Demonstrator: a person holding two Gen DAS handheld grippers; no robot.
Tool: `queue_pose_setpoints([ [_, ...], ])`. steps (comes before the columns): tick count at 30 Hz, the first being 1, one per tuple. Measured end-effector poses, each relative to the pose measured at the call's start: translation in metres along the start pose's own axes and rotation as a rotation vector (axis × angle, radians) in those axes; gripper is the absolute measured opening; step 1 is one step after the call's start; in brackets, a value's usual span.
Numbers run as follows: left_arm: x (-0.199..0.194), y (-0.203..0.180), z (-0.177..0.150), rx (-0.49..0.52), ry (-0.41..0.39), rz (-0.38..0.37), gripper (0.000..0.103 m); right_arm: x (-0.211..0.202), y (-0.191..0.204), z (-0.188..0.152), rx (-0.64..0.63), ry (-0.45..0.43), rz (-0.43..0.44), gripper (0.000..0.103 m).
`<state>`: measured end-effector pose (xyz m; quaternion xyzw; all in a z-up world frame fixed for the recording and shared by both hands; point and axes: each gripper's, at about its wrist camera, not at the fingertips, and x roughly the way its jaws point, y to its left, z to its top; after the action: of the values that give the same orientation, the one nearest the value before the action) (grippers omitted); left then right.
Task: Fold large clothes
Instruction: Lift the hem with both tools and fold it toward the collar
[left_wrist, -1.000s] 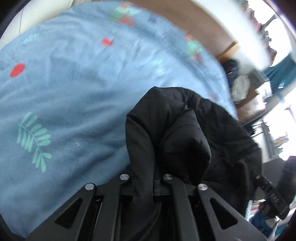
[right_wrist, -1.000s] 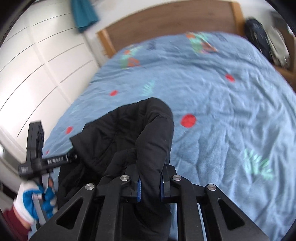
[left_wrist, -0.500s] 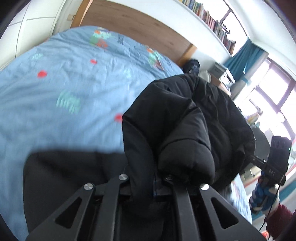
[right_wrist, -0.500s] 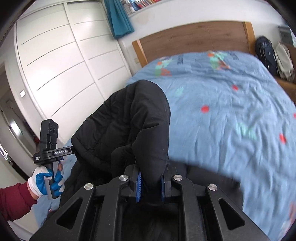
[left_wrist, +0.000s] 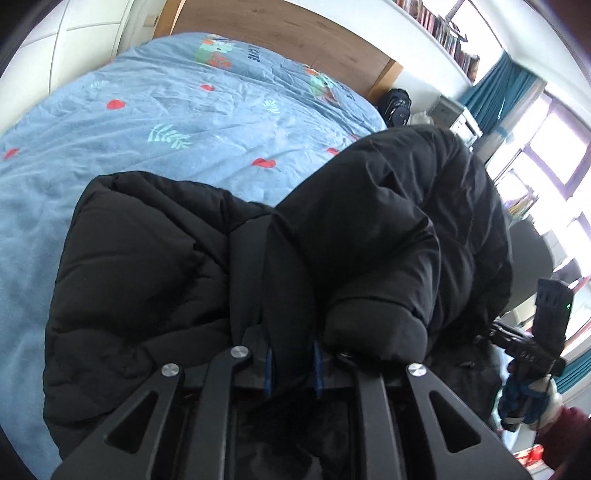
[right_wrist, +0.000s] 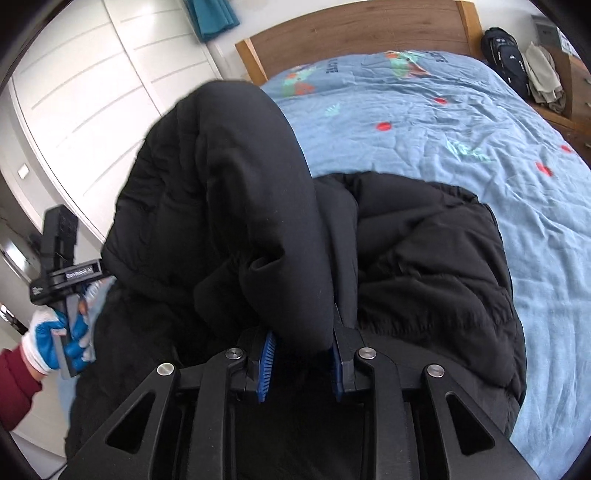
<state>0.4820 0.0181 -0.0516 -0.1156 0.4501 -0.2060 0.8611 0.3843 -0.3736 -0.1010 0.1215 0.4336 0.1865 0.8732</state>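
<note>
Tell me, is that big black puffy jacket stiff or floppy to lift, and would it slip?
Probably floppy: the black jacket droops in rounded folds over the right gripper. Likely light for its bulk, judging by its puffy quilting. Its smooth shell may slip as those jaws, just opening, loosen.

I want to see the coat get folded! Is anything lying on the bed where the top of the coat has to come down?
Nothing visible is in the way. Both grippers, left and right, hold a fold of the black coat above its lower half, which lies on the blue bedspread. No other thing shows on that lower half. The right fingers have just been opening, with cloth between them.
</note>
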Motion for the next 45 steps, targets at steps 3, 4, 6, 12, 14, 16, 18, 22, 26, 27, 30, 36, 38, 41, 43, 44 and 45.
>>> queue_pose_setpoints([
  [3,0.001,0.003,-0.014,-0.013,-0.005,0.002,0.016,-0.001,-0.005,-0.01,0.021,-0.006,0.001,0.025],
  [4,0.001,0.004,-0.019,-0.019,-0.006,0.001,0.016,-0.001,-0.007,-0.011,0.024,-0.009,0.0,0.025],
  [6,-0.003,0.008,-0.031,-0.04,-0.014,-0.006,0.016,0.001,-0.009,-0.015,0.029,-0.014,0.001,0.026],
  [12,-0.016,0.008,-0.037,-0.062,-0.017,-0.006,0.016,0.002,-0.009,-0.016,0.01,-0.012,-0.008,0.026],
  [14,-0.015,0.008,-0.038,-0.063,-0.016,-0.001,0.016,0.003,-0.009,-0.016,0.007,-0.014,-0.012,0.026],
  [16,-0.018,0.006,-0.042,-0.07,-0.024,0.0,0.016,0.001,-0.007,-0.017,0.003,-0.015,-0.014,0.026],
  [18,-0.019,0.006,-0.044,-0.076,-0.034,0.001,0.016,-0.001,-0.005,-0.02,-0.003,-0.014,-0.014,0.026],
  [22,-0.021,0.003,-0.054,-0.054,-0.05,0.019,0.016,0.0,-0.002,-0.018,-0.021,-0.013,-0.019,0.026],
  [26,-0.026,-0.003,-0.072,-0.02,-0.087,0.037,0.016,-0.002,0.002,-0.026,-0.05,-0.034,-0.027,0.026],
  [27,-0.026,-0.003,-0.077,-0.013,-0.099,0.036,0.016,-0.002,0.003,-0.028,-0.054,-0.046,-0.026,0.026],
  [30,-0.027,-0.003,-0.088,-0.002,-0.139,0.029,0.016,-0.005,0.003,-0.034,-0.074,-0.088,-0.025,0.026],
  [36,-0.033,-0.003,-0.109,-0.001,-0.19,0.015,0.016,-0.017,0.004,-0.049,-0.086,-0.148,-0.02,0.026],
  [38,-0.036,-0.001,-0.114,-0.009,-0.19,0.014,0.016,-0.021,0.003,-0.051,-0.087,-0.147,-0.019,0.027],
  [41,-0.043,0.001,-0.122,-0.039,-0.164,0.015,0.016,-0.028,0.003,-0.053,-0.088,-0.127,-0.03,0.031],
  [43,-0.049,0.005,-0.129,-0.07,-0.133,0.012,0.016,-0.034,0.003,-0.056,-0.082,-0.092,-0.034,0.034],
  [44,-0.054,0.005,-0.132,-0.083,-0.126,0.017,0.016,-0.038,0.003,-0.058,-0.083,-0.081,-0.039,0.036],
  [45,-0.061,0.007,-0.135,-0.1,-0.114,0.019,0.016,-0.045,0.003,-0.06,-0.082,-0.064,-0.048,0.037],
])
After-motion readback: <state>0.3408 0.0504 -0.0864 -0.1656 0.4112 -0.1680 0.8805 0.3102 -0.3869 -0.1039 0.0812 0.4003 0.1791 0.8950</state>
